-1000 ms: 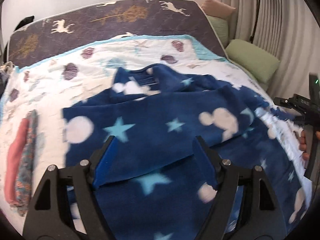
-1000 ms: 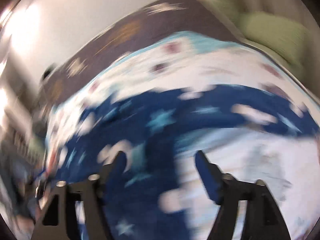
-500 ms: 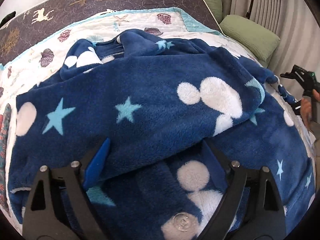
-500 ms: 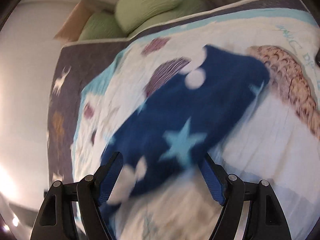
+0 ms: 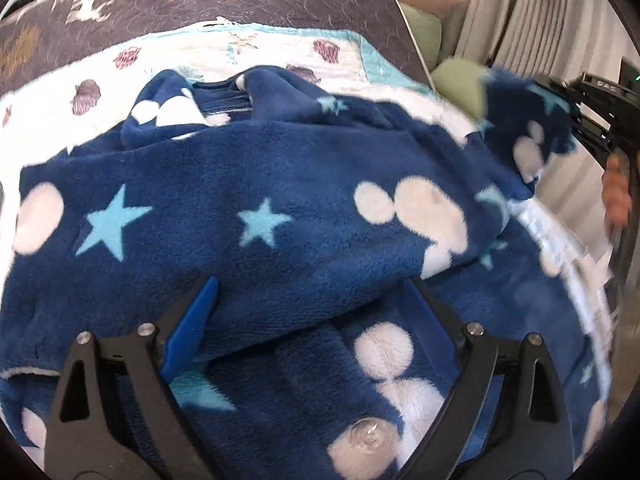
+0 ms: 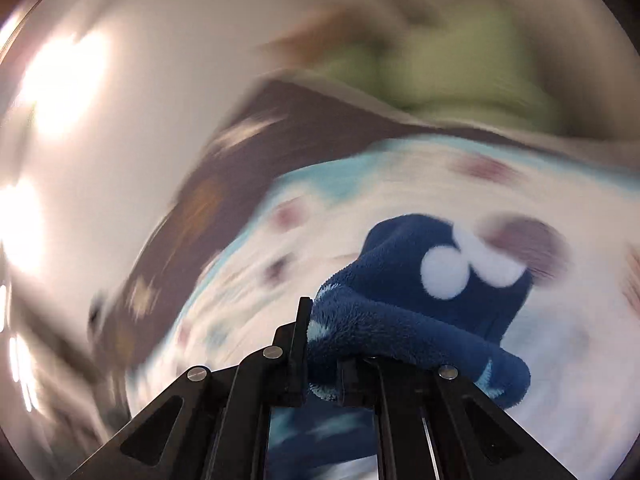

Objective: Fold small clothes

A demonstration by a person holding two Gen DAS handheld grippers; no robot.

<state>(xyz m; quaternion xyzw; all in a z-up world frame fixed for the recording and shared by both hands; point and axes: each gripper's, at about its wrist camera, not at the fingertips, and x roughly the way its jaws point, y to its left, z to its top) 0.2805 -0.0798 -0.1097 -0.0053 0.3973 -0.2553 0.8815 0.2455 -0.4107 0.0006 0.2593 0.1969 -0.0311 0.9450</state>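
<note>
A plush navy fleece garment (image 5: 280, 216), patterned with pale blue stars and white mouse-head shapes, lies rumpled across a white shell-print quilt (image 5: 168, 76) on the bed, one layer folded over another. The left gripper (image 5: 312, 312) hovers over its near fold, its jaws having just been opening and now spread wide with fleece beneath but nothing pinched. The right gripper (image 6: 324, 344) is clamped on what seems to be a sleeve end (image 6: 420, 300), lifted off the blurred quilt.

Your bed (image 5: 248, 12) carries a white shell-print quilt (image 5: 172, 60); on the quilt lies the blue starred fleece garment (image 5: 224, 204), partly folded over.
</note>
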